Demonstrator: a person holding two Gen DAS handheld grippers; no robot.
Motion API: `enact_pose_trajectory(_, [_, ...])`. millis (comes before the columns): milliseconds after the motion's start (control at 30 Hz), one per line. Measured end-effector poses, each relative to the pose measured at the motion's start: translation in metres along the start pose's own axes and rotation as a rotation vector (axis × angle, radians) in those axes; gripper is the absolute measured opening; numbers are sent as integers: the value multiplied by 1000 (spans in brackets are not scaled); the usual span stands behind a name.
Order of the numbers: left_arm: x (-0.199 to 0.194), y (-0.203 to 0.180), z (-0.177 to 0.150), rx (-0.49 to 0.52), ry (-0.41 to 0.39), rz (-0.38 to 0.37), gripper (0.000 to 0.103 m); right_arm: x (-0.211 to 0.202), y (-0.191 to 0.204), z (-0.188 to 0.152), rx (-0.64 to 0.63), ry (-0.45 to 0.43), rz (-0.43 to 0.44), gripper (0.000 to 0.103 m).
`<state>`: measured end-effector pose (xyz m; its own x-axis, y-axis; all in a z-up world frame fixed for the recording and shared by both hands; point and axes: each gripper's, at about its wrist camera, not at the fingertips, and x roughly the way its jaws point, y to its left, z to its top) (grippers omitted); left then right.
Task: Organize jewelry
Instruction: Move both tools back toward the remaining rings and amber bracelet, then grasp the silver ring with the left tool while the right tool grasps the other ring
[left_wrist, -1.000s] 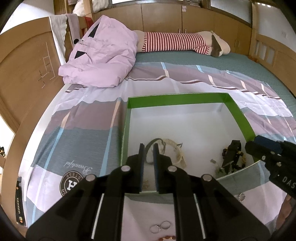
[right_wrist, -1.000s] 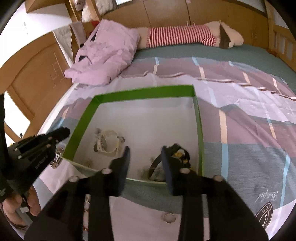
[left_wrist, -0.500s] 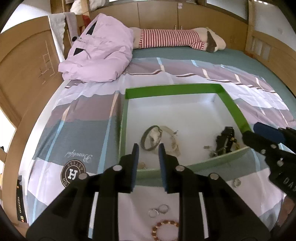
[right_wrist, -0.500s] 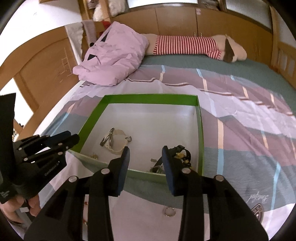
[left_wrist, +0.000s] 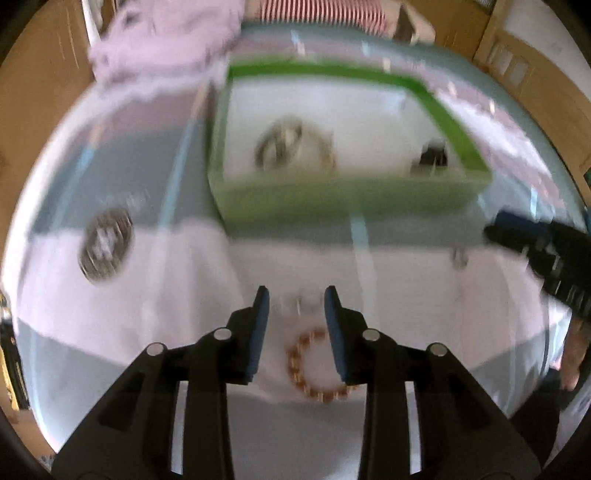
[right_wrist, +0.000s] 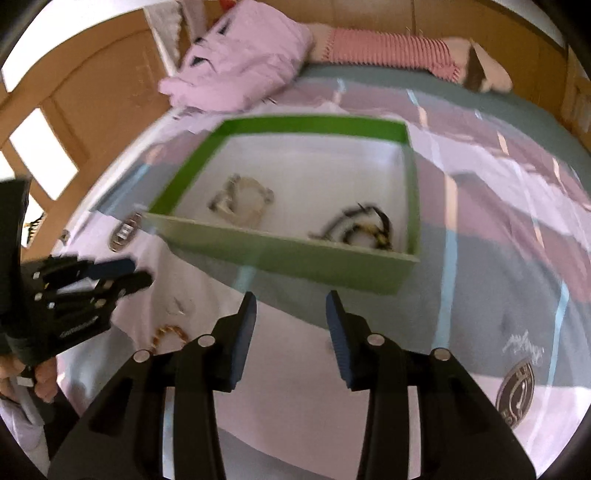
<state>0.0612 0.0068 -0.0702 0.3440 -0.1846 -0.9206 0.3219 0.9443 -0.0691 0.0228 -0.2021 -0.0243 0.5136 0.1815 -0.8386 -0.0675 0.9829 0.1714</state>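
A green box (left_wrist: 343, 197) with a white inside lies on the bedsheet and holds a pale bracelet (right_wrist: 240, 203) and a dark jewelry piece (right_wrist: 358, 229). In front of the box my left gripper (left_wrist: 297, 299) hangs over the sheet, jaws opening, nothing pressed between them. Blurred small rings (left_wrist: 303, 304) lie just past its tips, and an amber bead bracelet (left_wrist: 317, 365) lies on the sheet under its fingers. My right gripper (right_wrist: 291, 306) stands open and empty before the box's near wall. A small ring (left_wrist: 460, 256) lies near the right gripper (left_wrist: 493, 226). The left gripper (right_wrist: 140, 272) shows at the left, beside the bead bracelet (right_wrist: 166, 332).
A pink quilt (right_wrist: 240, 66) and a red-striped cushion (right_wrist: 388, 51) lie at the far end of the bed. Wooden panels (right_wrist: 96, 110) close off the left side and back. A round printed logo (left_wrist: 105, 243) marks the sheet. A hand (right_wrist: 40, 380) holds the left gripper.
Both grippers pulled back from over the box and tipped down toward the sheet. The left jaws went from nearly shut to apart, and the bead bracelet came into view under them.
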Motion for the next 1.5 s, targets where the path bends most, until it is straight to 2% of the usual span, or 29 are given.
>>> enact_pose_trajectory(133, [23,-6,-15,24,87,11,31,7,-17,-3,54,43,-31,40])
enact_pose_trajectory(267, [36,-19,-23,49,132,-43,30,13,-24,-4,78,75,-39,40])
enact_pose_trajectory(333, [34,-30,-25,81,126,-114,29,17,-26,-5,95,92,-29,40])
enact_pose_trajectory(367, [31,-37,-25,94,124,-179,29,18,-27,-5,98,96,-28,40])
enact_pose_trajectory(400, [28,-40,-25,100,114,-203,29,18,-27,-5,97,98,-30,40])
enact_pose_trajectory(500, [18,-36,-20,91,64,-156,30,23,-27,-5,93,111,-42,40])
enact_pose_trajectory(567, [17,-26,-18,53,69,-154,30,29,-27,-8,83,135,-51,40])
enact_pose_trajectory(667, [20,-15,-16,35,81,-117,37,47,-21,-15,53,197,-82,40])
enact_pose_trajectory(733, [18,-5,-15,12,63,-83,48,57,-17,-18,31,223,-100,40])
enact_pose_trajectory(767, [19,3,-12,-17,54,-76,49,61,-16,-20,23,232,-110,40])
enact_pose_trajectory(833, [22,15,-2,-54,57,-71,50,66,-13,-22,9,239,-125,40])
enact_pose_trajectory(867, [26,19,3,-70,63,-67,50,66,-9,-21,-5,233,-130,26])
enact_pose_trajectory(900, [30,22,7,-87,70,-62,50,65,-8,-20,-10,234,-124,21])
enact_pose_trajectory(1000, [37,24,16,-108,81,-62,50,61,-8,-18,18,238,-82,21])
enact_pose_trajectory(1300, [56,4,22,-75,123,-11,50,61,-15,-20,26,248,-83,21])
enact_pose_trajectory(1367, [57,2,22,-68,124,-7,49,65,-14,-19,28,255,-87,21])
enact_pose_trajectory(1467, [55,-2,23,-65,119,-56,21,66,-14,-16,32,254,-87,21])
enact_pose_trajectory(1500, [53,-3,24,-71,118,-107,19,65,-18,-18,34,253,-87,21])
